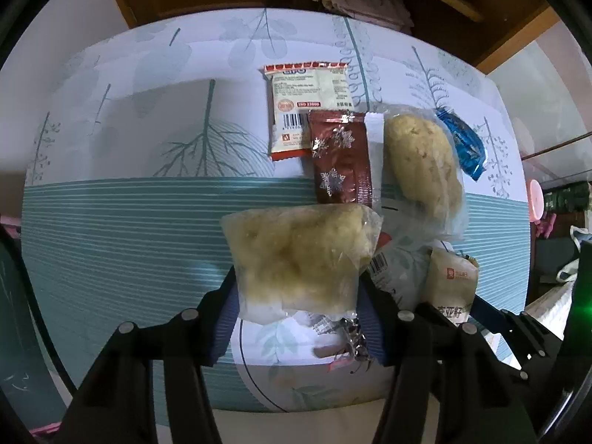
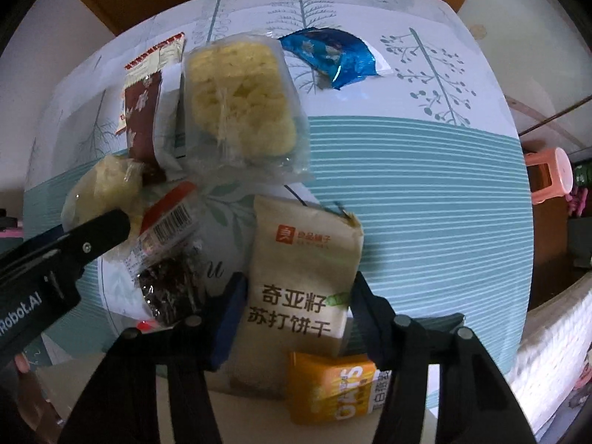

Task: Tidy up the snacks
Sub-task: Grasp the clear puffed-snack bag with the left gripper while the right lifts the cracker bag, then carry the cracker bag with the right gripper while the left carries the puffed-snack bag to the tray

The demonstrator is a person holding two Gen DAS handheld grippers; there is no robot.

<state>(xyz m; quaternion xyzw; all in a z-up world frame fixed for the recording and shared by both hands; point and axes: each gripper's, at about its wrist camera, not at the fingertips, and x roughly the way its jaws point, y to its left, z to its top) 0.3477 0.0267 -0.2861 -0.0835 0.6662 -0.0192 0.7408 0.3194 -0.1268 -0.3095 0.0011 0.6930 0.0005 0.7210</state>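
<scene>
Clamping a clear rice-cracker bag (image 1: 296,259), left hand-held gripper (image 1: 296,318); right (image 2: 292,318) grips beige biscuit pack (image 2: 299,270).

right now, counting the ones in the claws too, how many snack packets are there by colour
clear packets with yellow snack: 2
blue packet: 1
maroon packet: 1
beige packet: 1
orange packet: 1
orange-and-white packet: 1
white packet, partly hidden: 1
clear packet with dark snack: 1
total: 9
</scene>
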